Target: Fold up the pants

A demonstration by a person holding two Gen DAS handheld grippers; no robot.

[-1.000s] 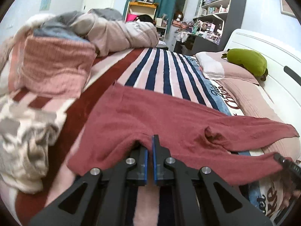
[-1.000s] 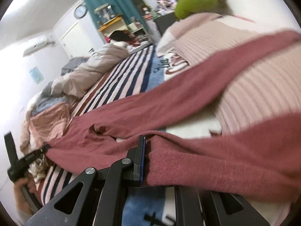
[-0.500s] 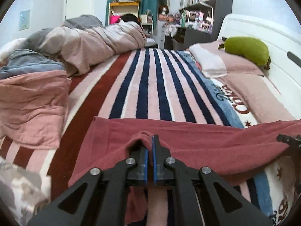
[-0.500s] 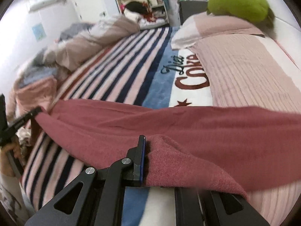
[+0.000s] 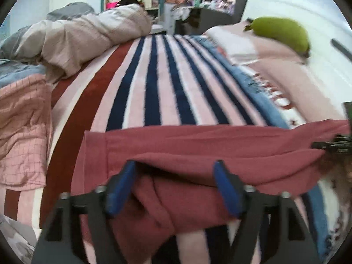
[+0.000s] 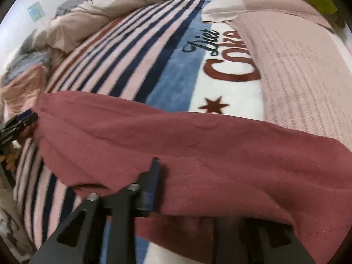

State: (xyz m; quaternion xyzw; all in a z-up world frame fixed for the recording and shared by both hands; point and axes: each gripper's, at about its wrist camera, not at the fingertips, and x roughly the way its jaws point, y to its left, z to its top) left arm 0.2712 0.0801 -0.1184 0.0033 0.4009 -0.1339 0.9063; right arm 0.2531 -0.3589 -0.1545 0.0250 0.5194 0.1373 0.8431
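The dusty-red pants [image 5: 198, 145] lie folded lengthwise across the striped blanket, one leg over the other; they also show in the right wrist view [image 6: 176, 136]. My left gripper [image 5: 176, 176] is open, its blue-padded fingers [image 5: 120, 187] spread over a loose fold at the waist end. My right gripper [image 6: 187, 176] sits at the leg end. Its left finger [image 6: 151, 180] shows beside the cloth, and the right finger is hidden under the fabric. The left gripper shows at the left edge of the right wrist view [image 6: 19, 121].
The striped "Diet Coke" blanket [image 6: 180, 66] covers the bed. Crumpled quilts [image 5: 88, 37] and a pink checked cloth [image 5: 22, 127] lie at the left. Pink pillows [image 6: 297, 55] and a green plush [image 5: 281, 33] sit at the headboard side.
My left gripper has opened and let go of the waist fold. Both grippers have lowered the pants onto the blanket, the near leg folded over the far one.
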